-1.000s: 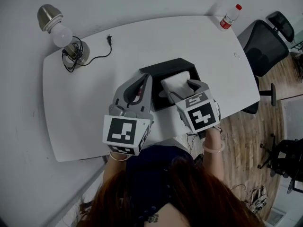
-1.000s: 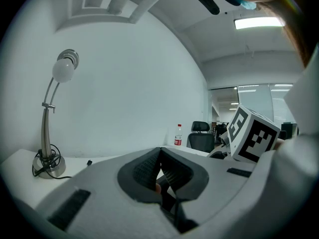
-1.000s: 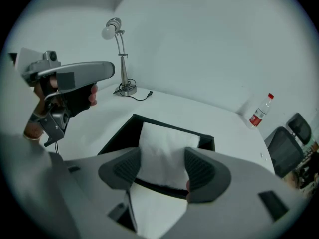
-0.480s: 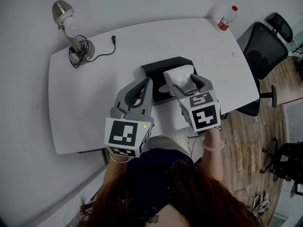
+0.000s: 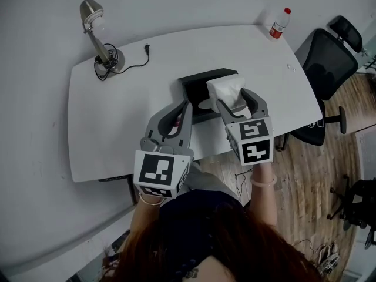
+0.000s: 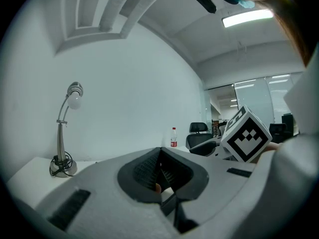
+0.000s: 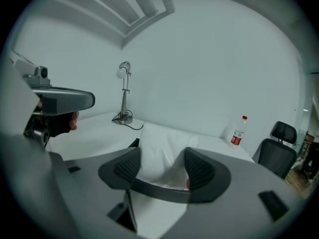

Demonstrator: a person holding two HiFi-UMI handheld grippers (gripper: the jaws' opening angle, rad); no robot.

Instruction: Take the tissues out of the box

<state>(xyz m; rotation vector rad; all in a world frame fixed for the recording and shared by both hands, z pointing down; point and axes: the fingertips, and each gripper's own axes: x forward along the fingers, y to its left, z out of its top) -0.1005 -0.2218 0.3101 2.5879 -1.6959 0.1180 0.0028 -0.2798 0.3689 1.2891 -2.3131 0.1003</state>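
- My right tongs (image 5: 238, 100) pinch the white tissues (image 5: 225, 89), held over the black box (image 5: 194, 86) on the tabletop (image 5: 117, 122).
- My left tongs (image 5: 183, 107), pressed together and empty, hover just beside the box.

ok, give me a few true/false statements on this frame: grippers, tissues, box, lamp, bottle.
1. The right gripper grips the white tissues between its jaws. True.
2. The left gripper has its jaws wide apart. False: they are together, with nothing between them.
3. The lamp stands at the far left corner of the table. True.
4. The bottle lies on its side against the box. False: it stands upright near the table's far right edge, well apart from the box.
5. The box is black. True.
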